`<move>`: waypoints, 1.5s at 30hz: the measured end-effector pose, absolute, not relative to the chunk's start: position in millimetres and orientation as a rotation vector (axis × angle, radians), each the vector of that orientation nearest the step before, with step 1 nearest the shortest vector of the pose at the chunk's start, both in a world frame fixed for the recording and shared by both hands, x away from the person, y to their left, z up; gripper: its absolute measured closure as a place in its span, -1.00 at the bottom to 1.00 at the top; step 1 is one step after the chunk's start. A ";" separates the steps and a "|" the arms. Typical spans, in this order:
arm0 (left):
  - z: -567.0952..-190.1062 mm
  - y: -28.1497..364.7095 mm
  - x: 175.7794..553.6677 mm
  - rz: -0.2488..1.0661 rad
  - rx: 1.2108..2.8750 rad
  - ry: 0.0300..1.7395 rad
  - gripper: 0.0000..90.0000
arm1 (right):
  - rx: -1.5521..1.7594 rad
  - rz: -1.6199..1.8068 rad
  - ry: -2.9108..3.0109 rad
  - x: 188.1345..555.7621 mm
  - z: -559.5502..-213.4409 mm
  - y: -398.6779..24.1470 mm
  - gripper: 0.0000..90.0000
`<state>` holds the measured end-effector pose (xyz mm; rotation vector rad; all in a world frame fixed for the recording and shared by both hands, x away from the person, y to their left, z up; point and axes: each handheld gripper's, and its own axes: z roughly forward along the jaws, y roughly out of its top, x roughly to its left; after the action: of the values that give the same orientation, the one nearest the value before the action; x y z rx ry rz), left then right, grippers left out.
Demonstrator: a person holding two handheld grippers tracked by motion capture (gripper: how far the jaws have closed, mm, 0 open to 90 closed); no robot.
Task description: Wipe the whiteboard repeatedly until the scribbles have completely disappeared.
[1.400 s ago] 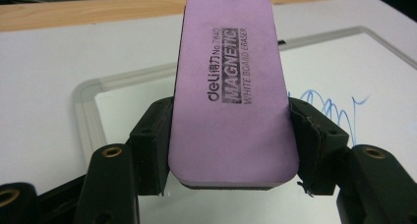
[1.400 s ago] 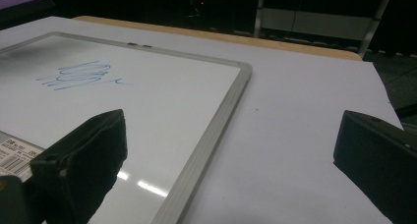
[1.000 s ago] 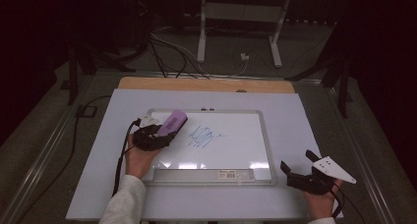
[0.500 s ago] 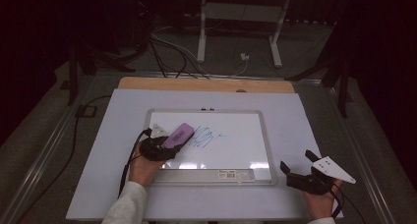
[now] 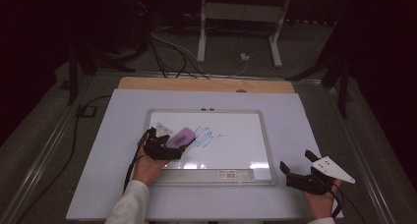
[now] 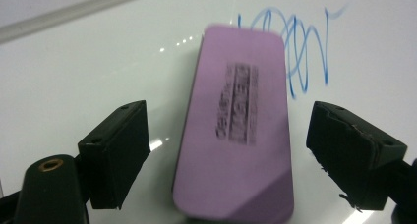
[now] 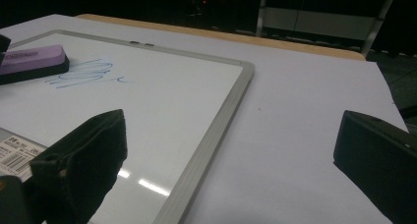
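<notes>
On the whiteboard (image 5: 246,150), the purple eraser (image 6: 238,121) lies left of the blue scribble (image 6: 300,52), untouched between the left tongs (image 6: 228,155), just opened; the right tongs (image 5: 301,166) gape empty beyond the right frame edge.

Looks like a lab/recording studio, not a home or office. Room is dark w/ black surroundings, light falling on the work table (image 5: 123,194) alone. Table has a white top over a wooden board (image 5: 206,84) that shows at the far edge, beyond the left gripper (image 5: 164,146). Further back from both grippers: metal stand legs (image 5: 201,32) on grey floor, loose cables (image 5: 172,52) and a white plug (image 5: 243,57) lying about. Metal rails (image 5: 44,155) run along the table's sides, out past the left gripper. Right gripper (image 5: 301,171) w/ trailing cable also points to a test rig.
</notes>
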<state>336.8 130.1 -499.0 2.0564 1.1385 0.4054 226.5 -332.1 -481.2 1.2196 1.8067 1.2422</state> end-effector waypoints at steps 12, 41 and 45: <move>-501.5 116.3 351.8 0.348 2.064 1.118 -0.24 | 1.221 1.244 1.803 226.3 -480.7 -334.2 -1.00; -500.5 122.2 352.9 0.388 2.117 1.170 -0.08 | 1.219 1.245 1.808 226.1 -480.7 -334.2 -1.00; -500.4 119.5 350.1 0.363 2.121 1.153 -0.08 | 1.218 1.243 1.810 226.3 -480.9 -333.9 -1.00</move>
<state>350.1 119.5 -500.4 2.1215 1.1525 0.3633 226.3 -333.9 -480.9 1.2183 1.8102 1.2427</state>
